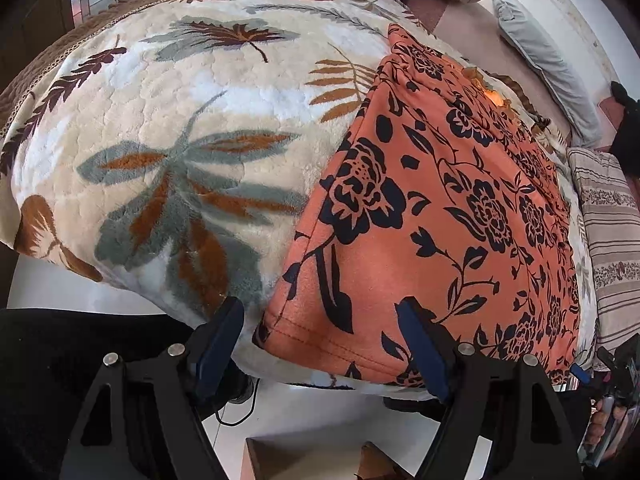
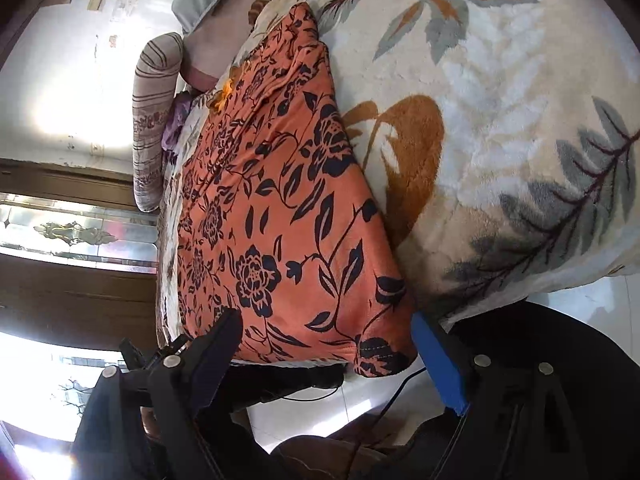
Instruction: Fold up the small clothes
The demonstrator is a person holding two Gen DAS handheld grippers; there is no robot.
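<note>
An orange garment with a black flower print (image 1: 452, 208) lies flat on the bed, its hemmed end at the near bed edge. It also shows in the right wrist view (image 2: 276, 216). My left gripper (image 1: 324, 316) is open, its blue fingers either side of the garment's near left corner, just above the cloth. My right gripper (image 2: 328, 328) is open, its fingers spanning the near hem, close to the near right corner. Neither grips the cloth. The right gripper shows at the left wrist view's right edge (image 1: 616, 396).
The bed is covered by a plush cream blanket with leaf print (image 1: 172, 128), also in the right wrist view (image 2: 500, 100). Striped pillows (image 1: 612, 224) and a grey pillow (image 1: 540, 56) lie at the far end. White floor tiles (image 1: 304, 412) and a cable lie below the bed edge.
</note>
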